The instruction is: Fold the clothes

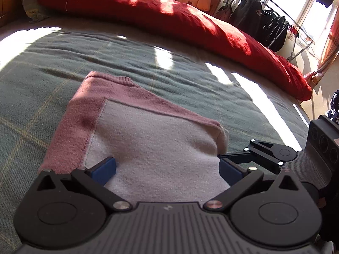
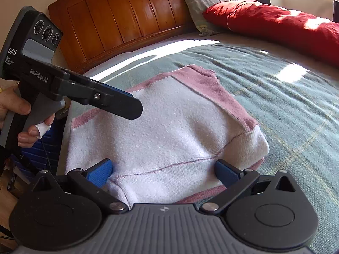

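sweater (image 1: 152, 148) soft, floppy knit, light | left gripper (image 1: 167, 169) and right gripper (image 2: 164, 172) both spread wide, holding nothing | pinch hem corners at 6 o'clock

The near edge of the folded sweater (image 1: 161, 148) is hidden under the body of the left hand-held gripper (image 1: 167, 170) in the left wrist view, and under the right hand-held gripper (image 2: 164, 172) in the right wrist view. The red duvet (image 2: 286, 27) is cut off by the right edge there. The hand (image 2: 19, 114) is cropped at the left edge. Clothes on the drying rack (image 1: 273, 21) are too dark to tell apart.
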`<state>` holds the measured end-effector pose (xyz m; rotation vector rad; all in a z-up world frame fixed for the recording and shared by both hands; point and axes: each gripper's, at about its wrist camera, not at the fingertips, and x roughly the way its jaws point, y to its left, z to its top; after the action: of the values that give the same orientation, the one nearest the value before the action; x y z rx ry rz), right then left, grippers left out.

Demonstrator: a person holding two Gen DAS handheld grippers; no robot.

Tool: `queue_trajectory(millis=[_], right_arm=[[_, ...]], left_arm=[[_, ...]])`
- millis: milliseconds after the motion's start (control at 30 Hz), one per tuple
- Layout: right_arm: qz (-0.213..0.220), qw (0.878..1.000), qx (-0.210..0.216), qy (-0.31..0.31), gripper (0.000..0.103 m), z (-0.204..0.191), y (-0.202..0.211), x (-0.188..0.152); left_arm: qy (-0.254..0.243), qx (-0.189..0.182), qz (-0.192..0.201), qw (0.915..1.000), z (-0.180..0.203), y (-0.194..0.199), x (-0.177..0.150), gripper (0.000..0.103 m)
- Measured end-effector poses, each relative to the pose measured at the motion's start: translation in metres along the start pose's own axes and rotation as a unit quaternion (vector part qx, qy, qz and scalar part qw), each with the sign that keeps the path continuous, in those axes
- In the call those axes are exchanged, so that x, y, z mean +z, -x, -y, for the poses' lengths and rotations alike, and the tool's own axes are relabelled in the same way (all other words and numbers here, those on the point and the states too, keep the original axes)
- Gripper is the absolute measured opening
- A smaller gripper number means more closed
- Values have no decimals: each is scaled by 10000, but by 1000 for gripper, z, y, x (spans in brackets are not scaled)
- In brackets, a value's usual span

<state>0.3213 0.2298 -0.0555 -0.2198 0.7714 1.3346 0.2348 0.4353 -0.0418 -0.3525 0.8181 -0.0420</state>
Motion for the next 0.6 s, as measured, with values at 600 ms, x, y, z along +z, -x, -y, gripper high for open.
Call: queue_trajectory(millis=[600], right_arm=[[-297,9988,153,-357,103,-49,94,-60]], left_arm=[[-351,-724,-59,9967,83,7,-42,102]])
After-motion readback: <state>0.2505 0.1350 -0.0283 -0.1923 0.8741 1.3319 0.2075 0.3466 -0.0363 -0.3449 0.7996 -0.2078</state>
